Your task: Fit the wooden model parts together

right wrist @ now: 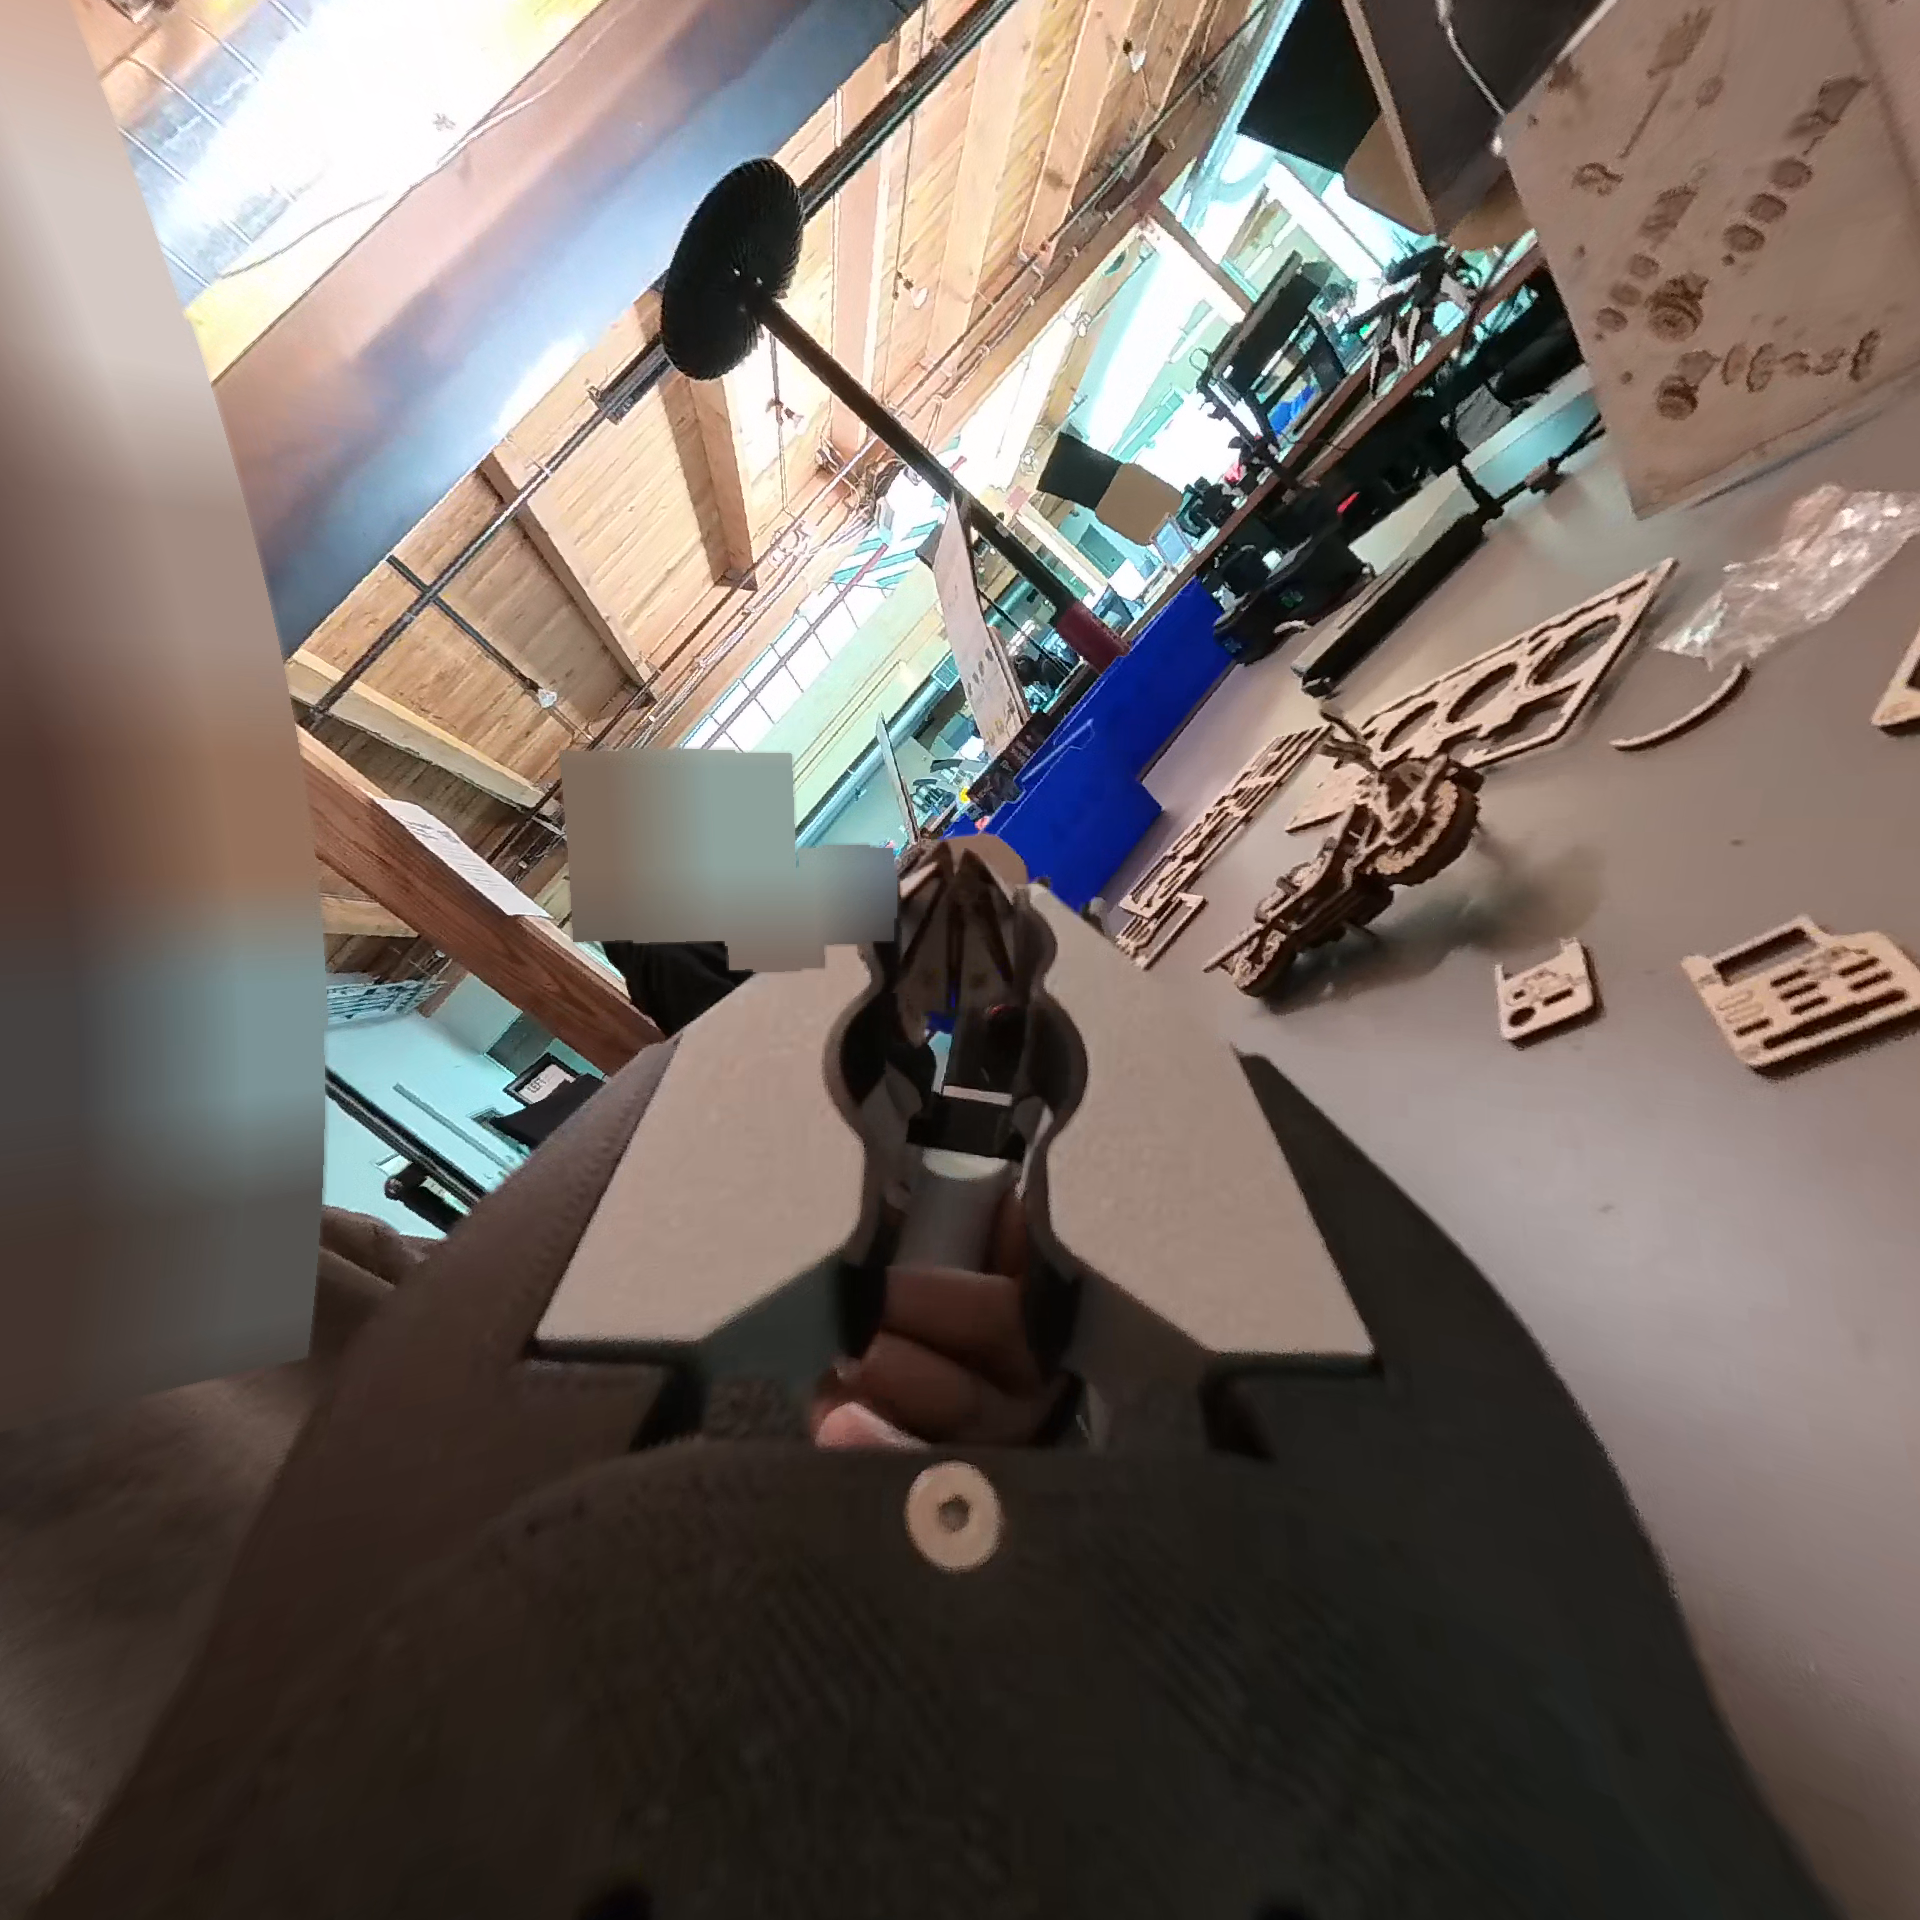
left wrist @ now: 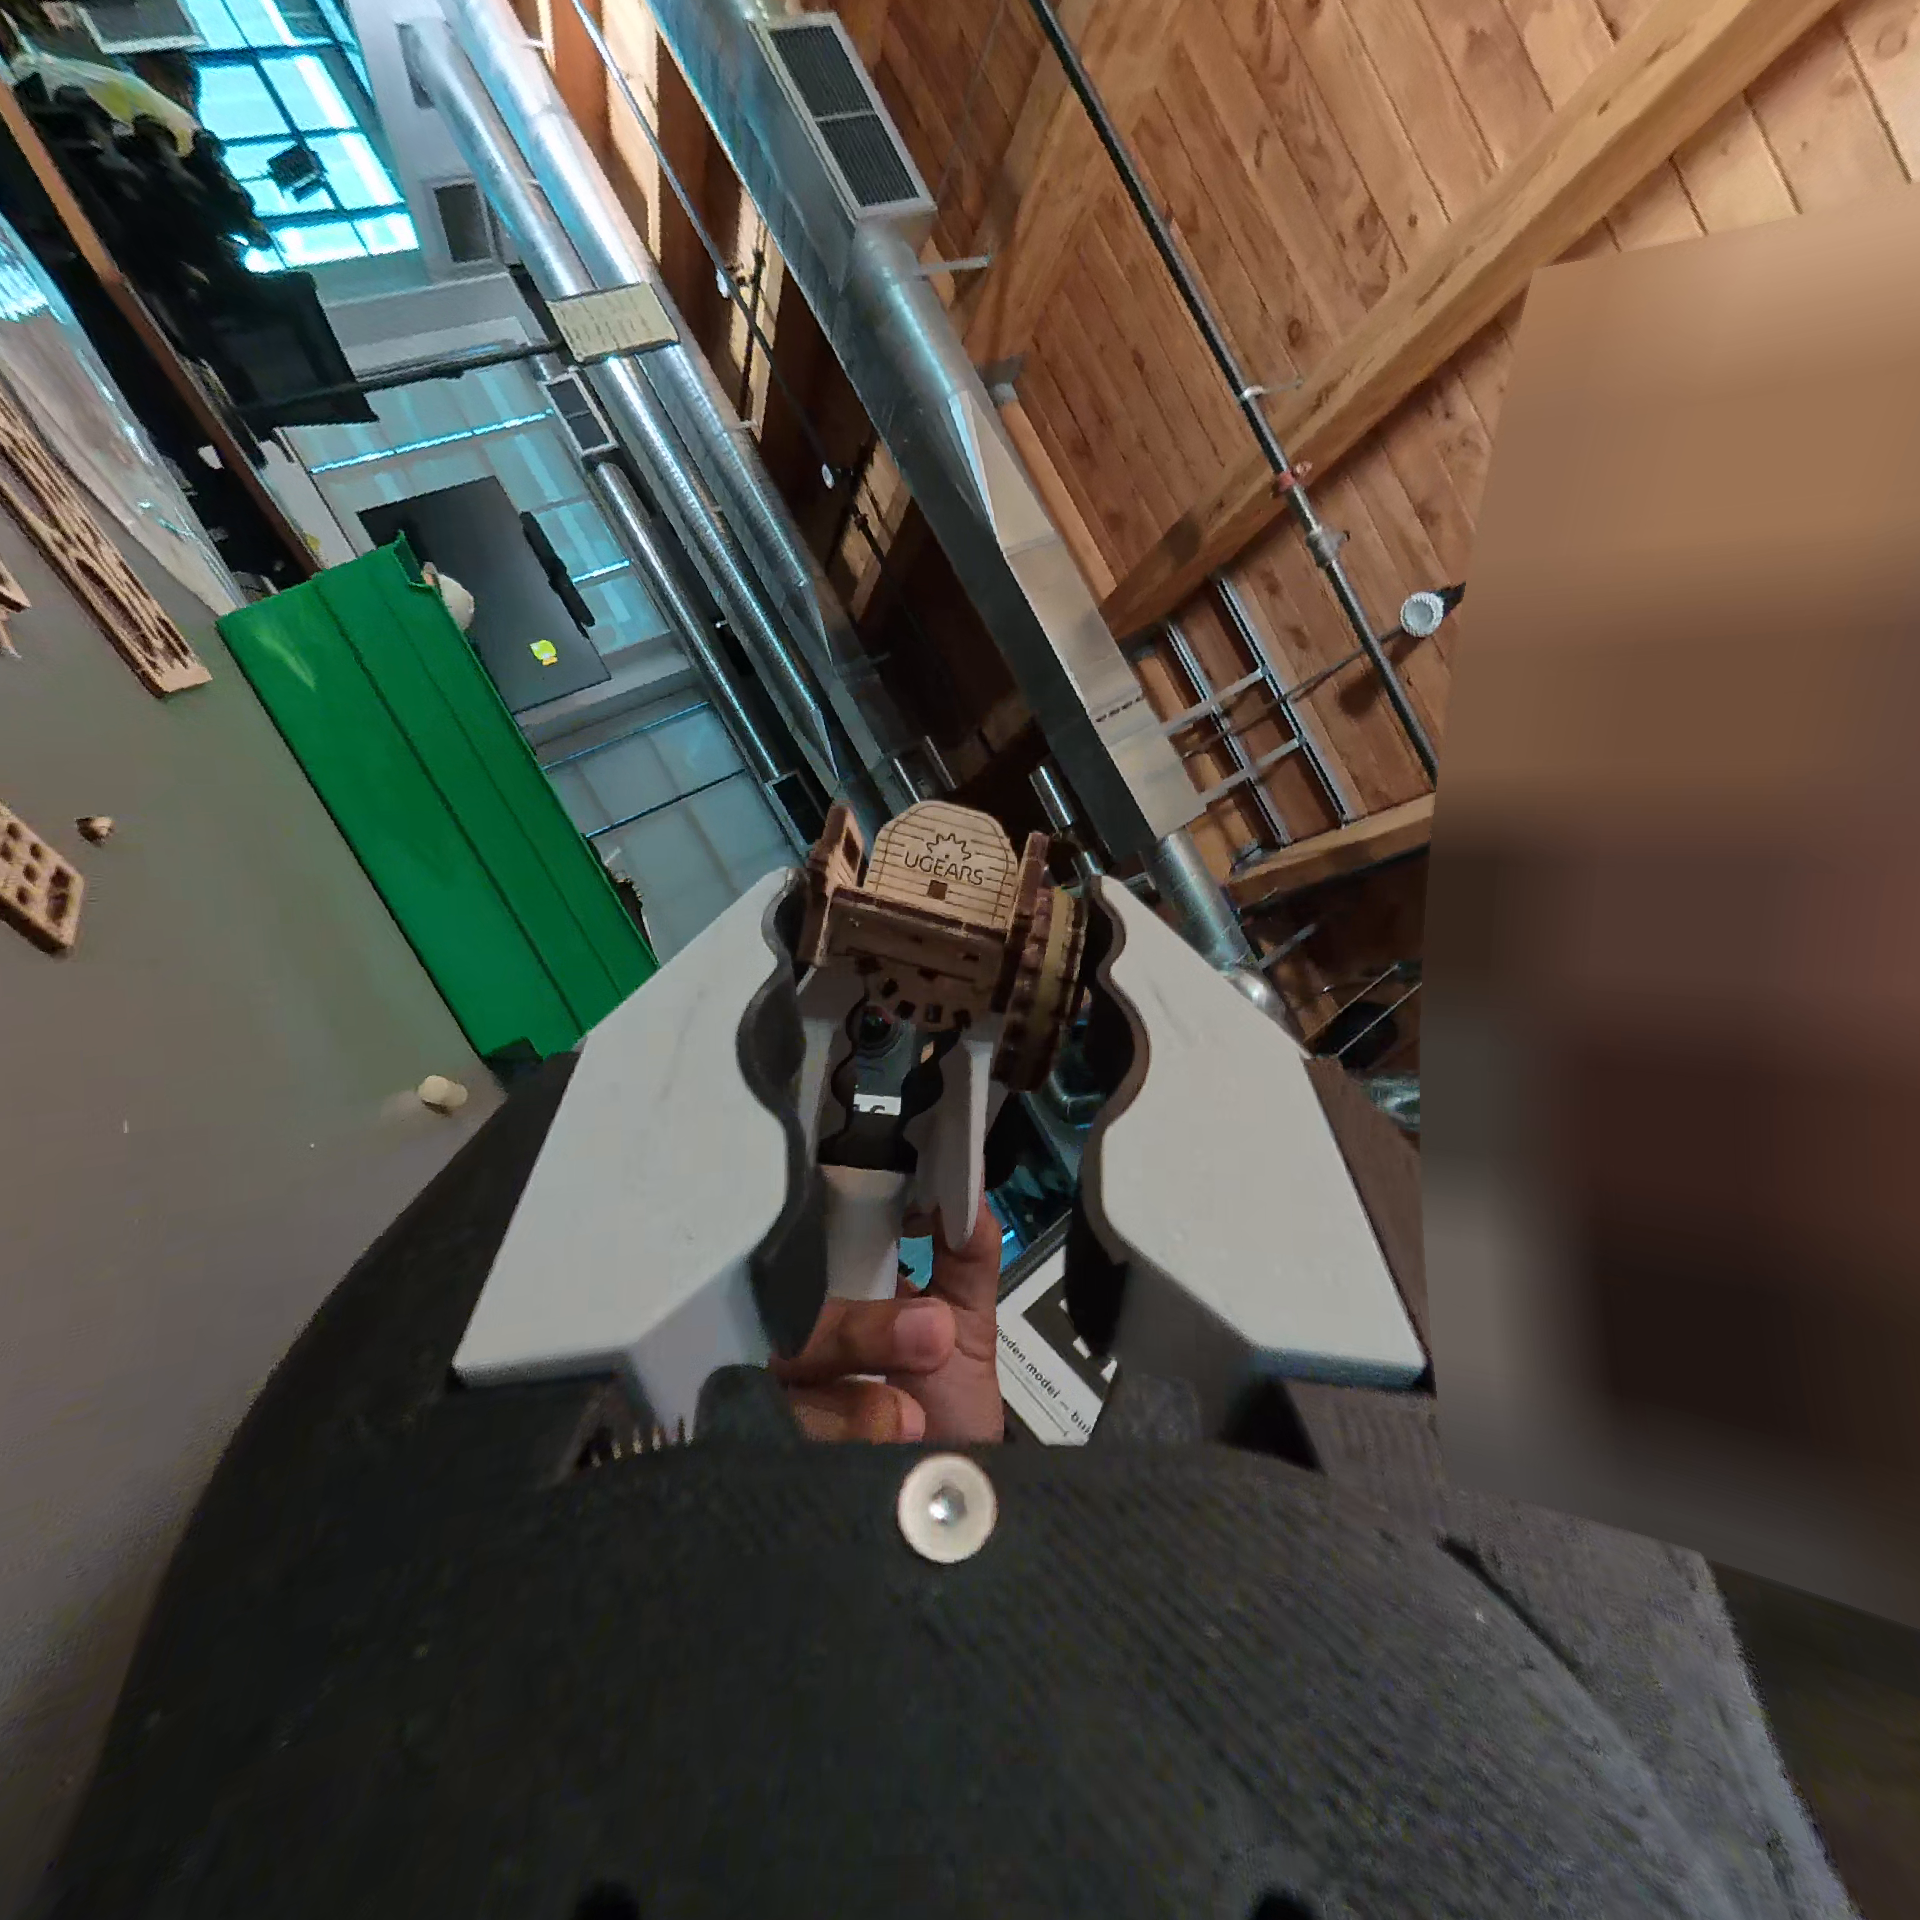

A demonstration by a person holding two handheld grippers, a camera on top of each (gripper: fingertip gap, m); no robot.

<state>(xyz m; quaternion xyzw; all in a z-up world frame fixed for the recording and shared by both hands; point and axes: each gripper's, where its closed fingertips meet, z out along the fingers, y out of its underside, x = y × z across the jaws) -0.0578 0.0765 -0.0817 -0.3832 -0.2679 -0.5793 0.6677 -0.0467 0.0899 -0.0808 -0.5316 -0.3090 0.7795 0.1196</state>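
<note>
We see the left gripper [left wrist: 940, 914] closed on a small wooden model assembly [left wrist: 935, 914], held at its fingertips and raised off the worktop [left wrist: 208, 987] toward the ceiling. The assembly is pale laser-cut plywood: an arched panel with engraved lines and lettering on top, a boxy frame under it, darker toothed gear discs at its right side and a spoked disc below. Beyond it, between the grey fingers, the other gripper shows close by, with a hand [left wrist: 914, 1351] on its handle.

The right gripper [right wrist: 966, 914] is closed on a wooden part [right wrist: 951, 899], thin dark-edged plates seen edge-on at the tips; we cannot tell its shape. It too points upward and tilted, with a hand [right wrist: 925, 1340] visible past its fingers.

Only the right wrist view shows the grey worktop [right wrist: 1558, 1195] carrying a finished wooden motorcycle model [right wrist: 1361, 852], punched-out plywood sheets [right wrist: 1496, 707], small cut pieces and crumpled clear plastic [right wrist: 1808, 571], plus a blue bin [right wrist: 1091, 769]. Only the left wrist view shows a green bin [left wrist: 416, 810] and a plywood sheet [left wrist: 94, 561] at the worktop's edge.
</note>
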